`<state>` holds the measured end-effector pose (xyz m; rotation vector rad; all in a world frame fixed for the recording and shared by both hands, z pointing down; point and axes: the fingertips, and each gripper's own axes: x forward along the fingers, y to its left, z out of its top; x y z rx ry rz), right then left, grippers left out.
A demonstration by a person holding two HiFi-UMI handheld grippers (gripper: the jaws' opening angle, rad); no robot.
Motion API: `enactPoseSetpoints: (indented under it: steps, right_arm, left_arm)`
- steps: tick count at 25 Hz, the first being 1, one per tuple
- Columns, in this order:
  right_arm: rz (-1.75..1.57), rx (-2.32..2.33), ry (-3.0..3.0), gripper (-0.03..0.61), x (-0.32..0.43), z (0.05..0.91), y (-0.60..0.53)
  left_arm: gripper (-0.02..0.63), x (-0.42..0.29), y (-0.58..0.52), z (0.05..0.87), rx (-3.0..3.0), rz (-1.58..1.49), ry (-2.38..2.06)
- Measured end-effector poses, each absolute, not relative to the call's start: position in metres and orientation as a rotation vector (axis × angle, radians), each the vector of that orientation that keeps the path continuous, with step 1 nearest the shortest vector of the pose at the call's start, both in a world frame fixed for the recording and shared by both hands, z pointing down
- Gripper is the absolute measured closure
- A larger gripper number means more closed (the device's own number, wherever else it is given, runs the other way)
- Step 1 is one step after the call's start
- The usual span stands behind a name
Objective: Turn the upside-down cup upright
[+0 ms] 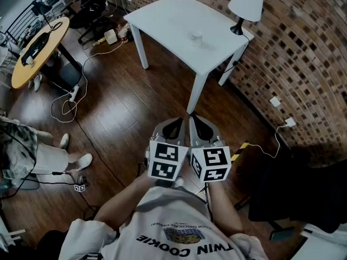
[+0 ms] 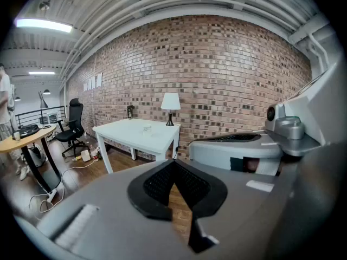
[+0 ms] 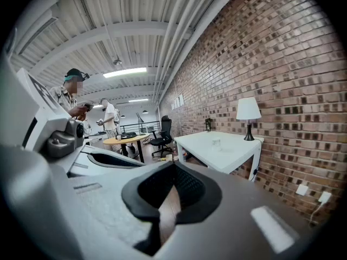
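A small clear cup [image 1: 196,36] stands on the white table [image 1: 179,20] far ahead of me, too small to tell which way up. It also shows faintly as a cup [image 3: 217,143] on the table [image 3: 227,153] in the right gripper view. I hold both grippers side by side at waist height over the wooden floor, well short of the table. The left gripper [image 1: 173,127] [image 2: 174,164] is shut with nothing in it, its tips meeting. The right gripper [image 1: 199,125] [image 3: 174,168] is shut and empty too.
A white lamp [image 1: 245,5] stands on the table's far right corner by the brick wall [image 1: 303,53]. A round wooden desk [image 1: 40,45] and cables [image 1: 70,99] lie to the left. A dark chair [image 1: 303,194] is at my right. Two people [image 3: 73,99] stand behind.
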<state>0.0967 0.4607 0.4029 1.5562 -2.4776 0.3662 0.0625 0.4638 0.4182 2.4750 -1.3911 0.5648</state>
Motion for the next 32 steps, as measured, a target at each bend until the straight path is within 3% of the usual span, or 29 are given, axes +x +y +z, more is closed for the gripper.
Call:
enactPoseSetpoints:
  steps: [24, 28, 32]
  right_arm:
    - [0.386, 1.660, -2.295, 0.580, 0.058, 0.424, 0.202]
    - [0.413, 1.683, -2.273, 0.566, 0.059, 0.428, 0.172]
    - [0.418, 1.696, -2.255, 0.505, 0.070, 0.432, 0.141]
  left_arm:
    - [0.607, 0.019, 0.190, 0.429, 2.536, 0.542, -1.203]
    - [0.607, 0.015, 0.163, 0.431, 2.546, 0.546, -1.170]
    - [0.607, 0.019, 0.138, 0.436, 2.543, 0.532, -1.146]
